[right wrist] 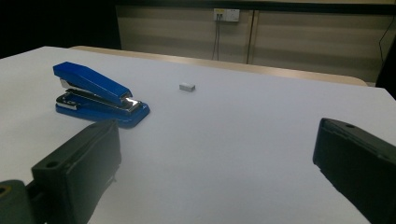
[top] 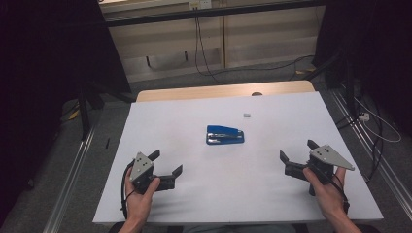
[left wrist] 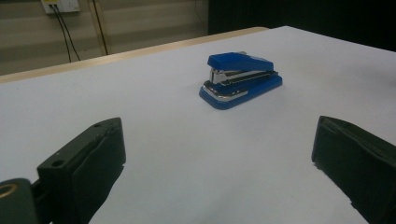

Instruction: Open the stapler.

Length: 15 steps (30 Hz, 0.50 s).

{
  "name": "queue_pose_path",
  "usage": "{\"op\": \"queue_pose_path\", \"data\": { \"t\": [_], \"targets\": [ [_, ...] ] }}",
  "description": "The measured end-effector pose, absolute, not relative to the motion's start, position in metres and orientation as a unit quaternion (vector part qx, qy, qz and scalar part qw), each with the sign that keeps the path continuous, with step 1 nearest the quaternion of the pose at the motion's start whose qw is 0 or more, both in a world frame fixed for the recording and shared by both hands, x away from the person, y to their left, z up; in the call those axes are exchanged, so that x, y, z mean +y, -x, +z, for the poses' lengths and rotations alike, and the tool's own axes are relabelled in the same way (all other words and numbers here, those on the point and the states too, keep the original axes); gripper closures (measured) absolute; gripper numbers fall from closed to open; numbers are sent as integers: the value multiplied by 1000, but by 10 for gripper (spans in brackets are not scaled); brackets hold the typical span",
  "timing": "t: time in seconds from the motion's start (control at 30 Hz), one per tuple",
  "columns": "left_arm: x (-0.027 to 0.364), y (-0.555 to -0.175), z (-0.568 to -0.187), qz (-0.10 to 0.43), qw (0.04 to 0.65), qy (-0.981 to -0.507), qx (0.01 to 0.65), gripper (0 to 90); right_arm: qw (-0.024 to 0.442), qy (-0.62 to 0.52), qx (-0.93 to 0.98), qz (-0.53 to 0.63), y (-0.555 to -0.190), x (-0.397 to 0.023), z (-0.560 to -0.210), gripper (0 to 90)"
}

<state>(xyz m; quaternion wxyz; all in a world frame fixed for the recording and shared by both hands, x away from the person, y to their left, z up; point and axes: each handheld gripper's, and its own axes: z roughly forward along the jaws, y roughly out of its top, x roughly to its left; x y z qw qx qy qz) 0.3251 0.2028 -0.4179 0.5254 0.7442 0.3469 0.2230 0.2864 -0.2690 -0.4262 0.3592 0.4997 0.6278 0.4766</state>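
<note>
A blue stapler [top: 225, 134] lies flat in the middle of the white table [top: 194, 204]. A small grey staple block [top: 246, 115] rests a short way beyond it, to the right. My left gripper [top: 166, 163] is held near the front left of the table, open and empty, well short of the stapler [left wrist: 241, 78]. At the front right my right gripper [top: 298, 151] is also open with nothing between its jaws. The right gripper view has the stapler [right wrist: 95, 94] at the left and the staple block [right wrist: 187, 87] farther off.
The table's far edge is a bare wooden strip [top: 223, 90]. Beyond it are a wall panel and hanging cables [top: 199, 43]. Metal rails [top: 73, 179] run along the floor on both sides of the table, and dark curtains stand at left and right.
</note>
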Motion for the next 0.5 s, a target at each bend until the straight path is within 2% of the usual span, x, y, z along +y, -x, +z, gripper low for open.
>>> {"op": "queue_pose_path", "data": {
  "t": [0.33,0.5],
  "targets": [
    [199,-328,-420,201,524,-747,356,33,352,-495,633,480,-287,-268,-426,7],
    [199,-331,-421,206,523,-743,364,37,348,-496,633,481,-287,-269,-427,7]
  ]
}}
